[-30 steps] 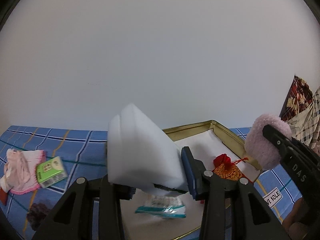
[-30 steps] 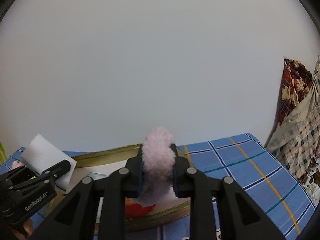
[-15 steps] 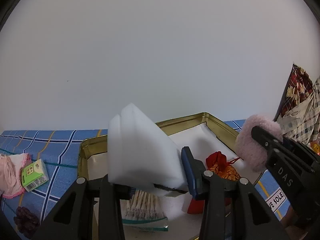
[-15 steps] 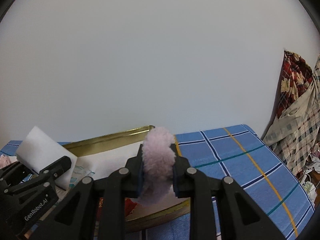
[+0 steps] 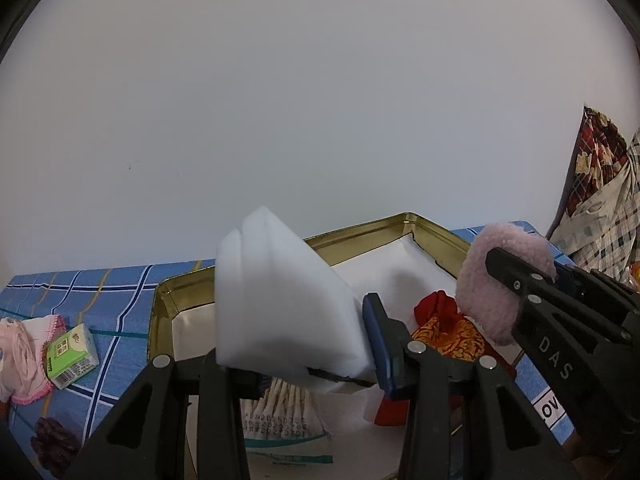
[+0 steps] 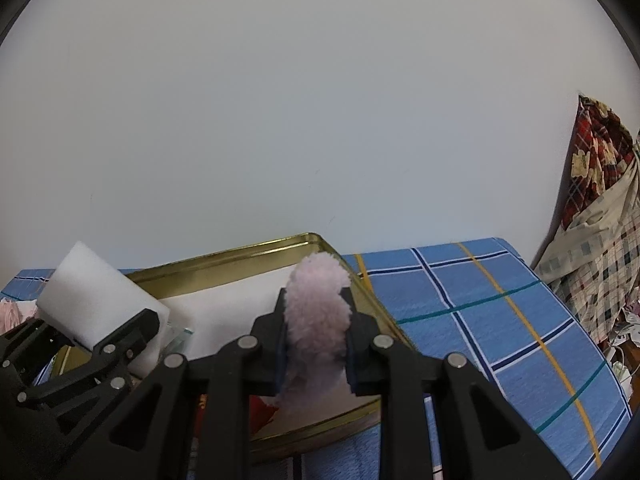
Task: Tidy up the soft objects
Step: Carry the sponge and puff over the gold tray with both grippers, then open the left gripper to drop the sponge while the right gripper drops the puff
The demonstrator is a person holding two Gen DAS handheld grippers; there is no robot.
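Note:
My left gripper (image 5: 304,340) is shut on a white foam sponge (image 5: 276,304) and holds it above the gold tin tray (image 5: 360,236). The sponge also shows in the right wrist view (image 6: 96,300). My right gripper (image 6: 316,336) is shut on a pink fluffy puff (image 6: 316,320), held over the tray's right part (image 6: 240,256). The puff shows in the left wrist view (image 5: 496,280). Inside the tray lie a red and gold pouch (image 5: 444,324) and a pack of cotton swabs (image 5: 280,412).
The tray sits on a blue checked cloth (image 6: 480,320). Left of the tray lie a green tissue pack (image 5: 72,352), a pink cloth (image 5: 20,352) and a dark purple item (image 5: 52,440). Plaid fabric (image 6: 600,220) hangs at the far right. A white wall stands behind.
Both grippers have moved forward over the tray with their loads. The tray looks larger and more central; the green pack and pink cloth shifted in the left wrist view.

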